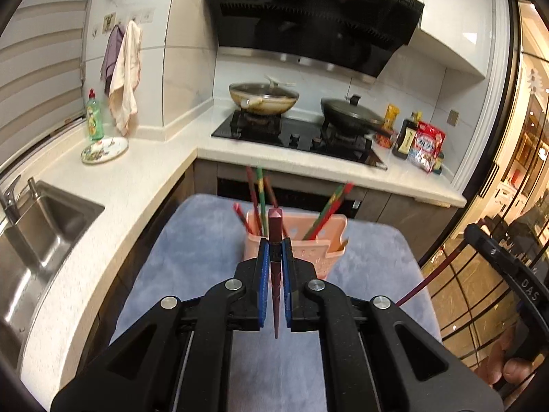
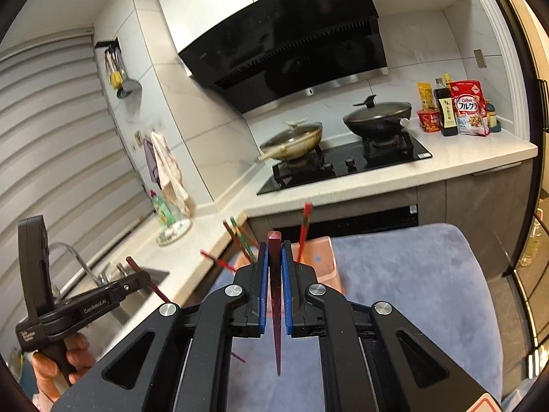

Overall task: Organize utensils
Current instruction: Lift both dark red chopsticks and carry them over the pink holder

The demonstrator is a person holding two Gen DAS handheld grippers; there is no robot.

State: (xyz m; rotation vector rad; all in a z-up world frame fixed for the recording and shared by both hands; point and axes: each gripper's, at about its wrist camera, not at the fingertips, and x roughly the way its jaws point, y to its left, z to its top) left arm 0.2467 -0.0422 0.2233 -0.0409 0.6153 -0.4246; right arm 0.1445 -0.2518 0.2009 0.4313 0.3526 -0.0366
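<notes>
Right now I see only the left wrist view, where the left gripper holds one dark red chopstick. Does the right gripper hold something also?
Observer: Yes, the right gripper is shut on a second chopstick, thick end forward.
Operator: Where is the pink holder from there?
Observer: The pink holder stands just beyond the right fingertips, slightly to their right.
Operator: And the left gripper, from that side?
Observer: The left gripper is left of the holder; the first chopstick sticks out above and below its fingers.
</notes>
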